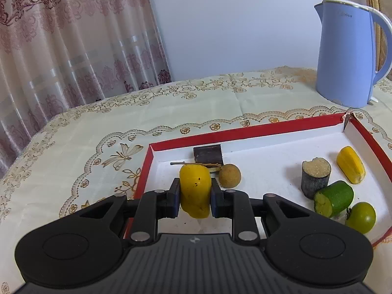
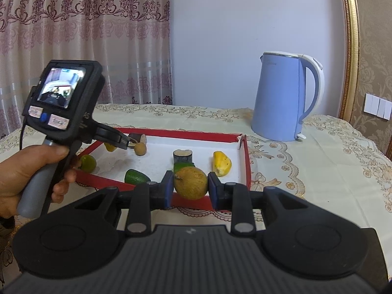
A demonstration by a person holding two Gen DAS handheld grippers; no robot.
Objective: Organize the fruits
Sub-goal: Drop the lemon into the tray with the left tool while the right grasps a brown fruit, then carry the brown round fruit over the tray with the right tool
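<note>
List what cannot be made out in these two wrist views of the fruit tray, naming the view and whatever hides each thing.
- Left wrist view: underside of the yellow fruit piece, covered by the left tool.
- Right wrist view: the green piece behind the round brown fruit in the right tool is mostly covered.
- Right wrist view: the tray near edge, hidden by that tool.
- Right wrist view: the small screen picture is too small to read.

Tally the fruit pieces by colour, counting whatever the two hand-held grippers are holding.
Yellow pieces: 2, one in the left hand-held gripper
Green pieces: 3
Tan round fruits: 2, one in the right hand-held gripper
Dark-skinned cane sections: 2
Total: 9
</note>
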